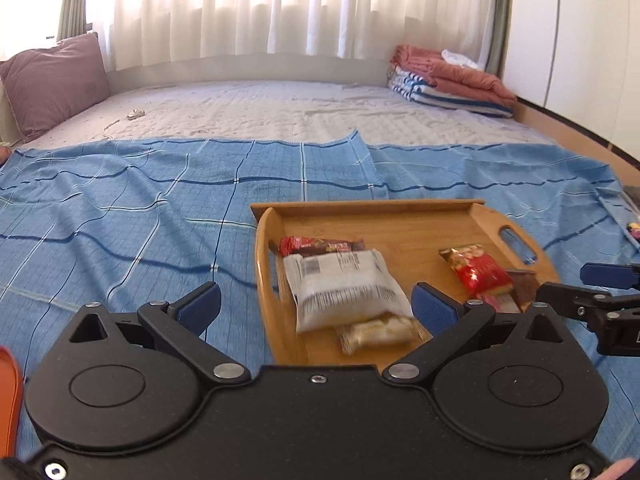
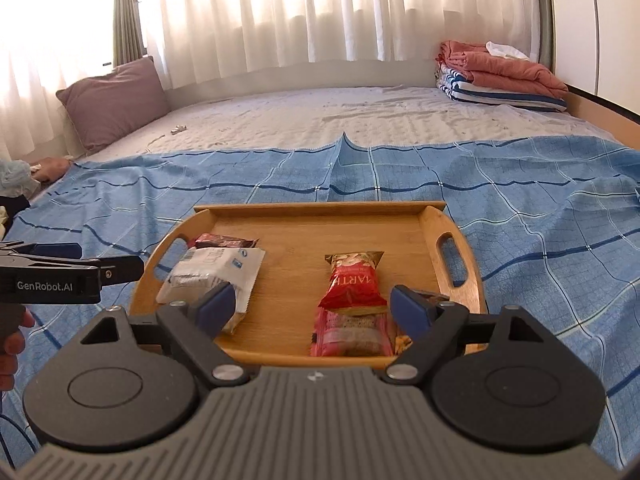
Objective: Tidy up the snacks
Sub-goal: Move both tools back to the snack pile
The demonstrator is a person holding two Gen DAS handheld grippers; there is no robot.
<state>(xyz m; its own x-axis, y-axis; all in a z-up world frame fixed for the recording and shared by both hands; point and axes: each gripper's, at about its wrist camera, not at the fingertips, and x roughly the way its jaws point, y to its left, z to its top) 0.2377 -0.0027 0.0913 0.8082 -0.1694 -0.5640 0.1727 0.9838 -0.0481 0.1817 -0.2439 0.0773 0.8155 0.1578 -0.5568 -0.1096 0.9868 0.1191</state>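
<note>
Both our tools, left tool (image 1: 316,306) and right tool (image 2: 310,306), gape wide, holding nothing. Snacks (image 2: 352,286) lie in the wooden tray (image 2: 434,216) on the bed's (image 2: 540,208) near edge. Looks like placing's done; next, check for any stray packet.

Bright daylight came through the sheer white curtains (image 1: 280,8); they glared, snack packets were blurred, edges curved strongly.
</note>
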